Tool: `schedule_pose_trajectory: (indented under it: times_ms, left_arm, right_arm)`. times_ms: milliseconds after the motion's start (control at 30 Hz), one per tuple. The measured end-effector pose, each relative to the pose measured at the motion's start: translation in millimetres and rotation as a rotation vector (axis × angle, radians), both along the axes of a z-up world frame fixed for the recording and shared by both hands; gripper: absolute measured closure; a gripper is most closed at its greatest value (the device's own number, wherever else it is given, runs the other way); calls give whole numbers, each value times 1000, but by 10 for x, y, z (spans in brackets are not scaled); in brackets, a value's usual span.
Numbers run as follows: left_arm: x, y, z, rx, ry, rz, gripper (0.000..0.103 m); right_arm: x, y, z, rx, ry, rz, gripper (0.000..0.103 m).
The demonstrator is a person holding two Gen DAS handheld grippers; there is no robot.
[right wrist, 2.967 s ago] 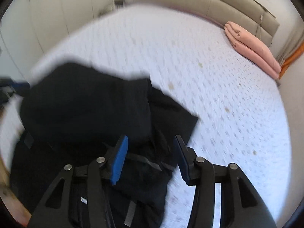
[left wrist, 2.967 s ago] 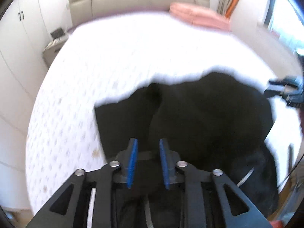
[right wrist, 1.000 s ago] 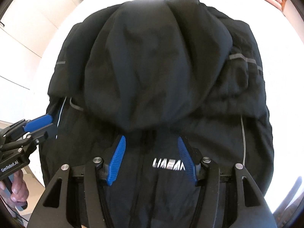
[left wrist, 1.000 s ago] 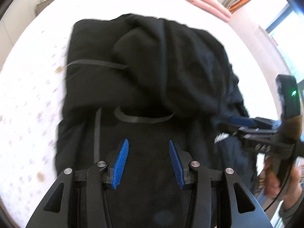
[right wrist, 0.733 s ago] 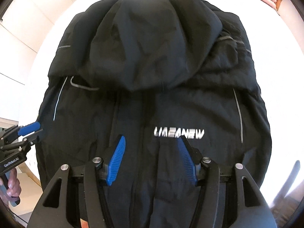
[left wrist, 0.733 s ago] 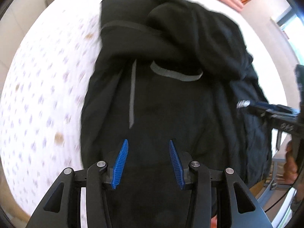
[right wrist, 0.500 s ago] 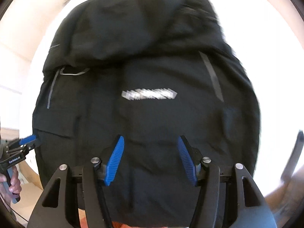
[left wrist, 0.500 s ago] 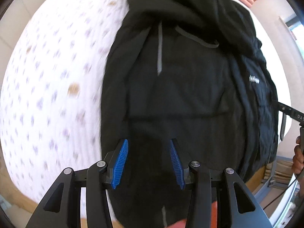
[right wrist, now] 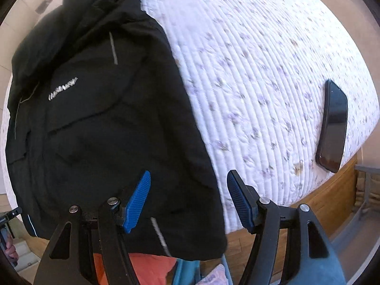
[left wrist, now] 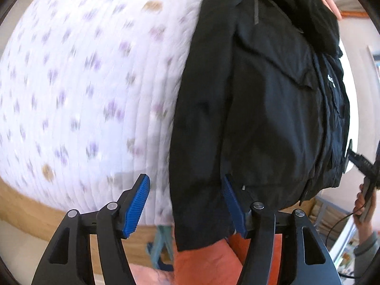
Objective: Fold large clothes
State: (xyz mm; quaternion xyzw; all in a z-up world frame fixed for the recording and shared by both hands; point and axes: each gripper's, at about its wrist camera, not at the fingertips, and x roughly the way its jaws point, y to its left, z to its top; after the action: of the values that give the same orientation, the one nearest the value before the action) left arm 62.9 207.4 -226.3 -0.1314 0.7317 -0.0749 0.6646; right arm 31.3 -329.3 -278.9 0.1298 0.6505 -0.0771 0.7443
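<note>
L gripper (left wrist: pixel 185 204) spread wide, nothing pinched, over the near hem of the black jacket (left wrist: pixel 256 99); its L corner hangs between the blue pads. R gripper (right wrist: pixel 187 199) also spread, empty, at the jacket's other near corner. Jacket lies flat, front up w/ white logo (right wrist: pixel 63 88), on the quilted bed (right wrist: pixel 249 71), hem overhanging the bed's near edge. Phone (right wrist: pixel 332 128) on bed, well apart from jacket, R side.

Bare quilted bed (right wrist: pixel 249 71) is lying open right of the black jacket (right wrist: pixel 106 118); a phone (right wrist: pixel 332 128) is sitting near the bed's corner, blocking that patch.
</note>
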Motion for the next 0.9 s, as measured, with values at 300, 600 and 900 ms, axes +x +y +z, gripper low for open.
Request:
schedule_pose_trajectory:
  times_ms: [300, 600, 900]
  left_arm:
    - [-320, 31, -224, -126, 82, 57, 38]
    - [-324, 84, -276, -157, 104, 96, 38]
    - [-200, -148, 2, -131, 44, -10, 94]
  right_arm:
    - [-431, -221, -327, 204, 44, -19, 33]
    - [-704, -76, -591, 327, 90, 47, 33]
    - [-636, 243, -231, 272, 72, 124, 86]
